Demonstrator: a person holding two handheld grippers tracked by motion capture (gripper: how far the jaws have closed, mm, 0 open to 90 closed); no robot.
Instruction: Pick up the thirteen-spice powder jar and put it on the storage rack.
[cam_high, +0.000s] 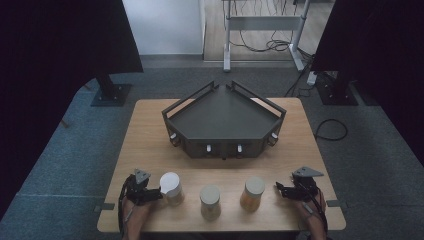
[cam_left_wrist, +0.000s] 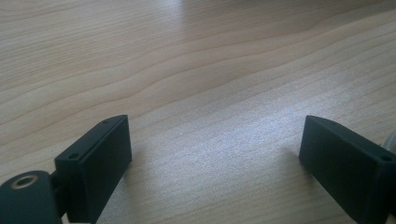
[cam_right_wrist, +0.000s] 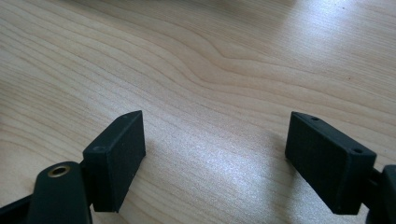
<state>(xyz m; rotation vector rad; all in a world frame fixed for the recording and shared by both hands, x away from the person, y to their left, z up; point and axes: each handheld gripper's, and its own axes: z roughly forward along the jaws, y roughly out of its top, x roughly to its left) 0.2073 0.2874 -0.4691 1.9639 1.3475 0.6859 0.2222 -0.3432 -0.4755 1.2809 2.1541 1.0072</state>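
Here, three jars stand in a row along the bench's (cam_high: 150, 130) near edge, at 6 o'clock from the dark corner tray (cam_high: 225, 112). White-lidded jar (cam_high: 171, 188) sits at the row's 9 o'clock end; left hand-held gripper (cam_high: 156, 192) just beside it, jaws spread wide, released, bare wood between them. Middle jar (cam_high: 210, 201). Amber jar (cam_high: 252, 193) at the 3 o'clock end; right hand-held gripper (cam_high: 281, 189) near it, apart, jaws parted, nothing grasped.

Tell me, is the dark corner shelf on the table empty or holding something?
Empty: the corner shelf shows a bare dark top, and all three jars stand on the table before it.
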